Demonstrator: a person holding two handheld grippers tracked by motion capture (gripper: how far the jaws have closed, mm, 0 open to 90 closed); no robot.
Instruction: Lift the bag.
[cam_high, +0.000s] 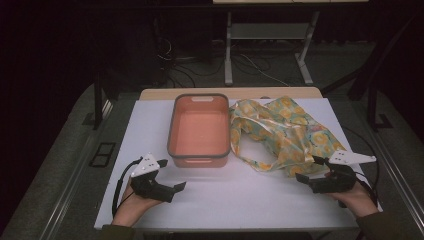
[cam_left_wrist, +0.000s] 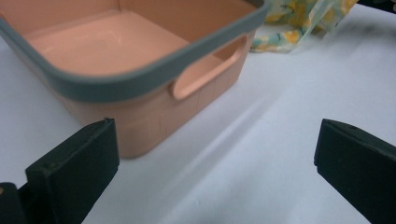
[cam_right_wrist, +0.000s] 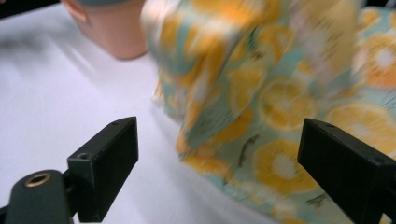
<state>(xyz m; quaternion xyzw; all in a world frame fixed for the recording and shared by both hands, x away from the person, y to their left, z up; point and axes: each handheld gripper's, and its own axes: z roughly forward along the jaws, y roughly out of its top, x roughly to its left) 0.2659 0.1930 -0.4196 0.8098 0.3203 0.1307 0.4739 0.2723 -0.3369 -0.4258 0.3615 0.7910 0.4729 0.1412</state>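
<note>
A salmon-pink plastic bin (cam_high: 199, 131) with a grey rim stands empty in the middle of the white table. To its right lies a crumpled cloth bag (cam_high: 285, 132) printed with yellow citrus slices. My left gripper (cam_high: 178, 187) hovers low near the table's front left, open, its jaws empty. In the left gripper view the bin (cam_left_wrist: 140, 70) is just ahead, a handle cutout facing me. My right gripper (cam_high: 302, 177) is at the front right, open and empty, right beside the bag's near edge. In the right gripper view the bag (cam_right_wrist: 280, 107) lies ahead between the jaws.
The white table top (cam_high: 235, 200) has bare room along the front between the two hands. A wooden strip (cam_high: 230, 93) runs along its far edge. Beyond it stand metal frame legs and cables on a dark floor.
</note>
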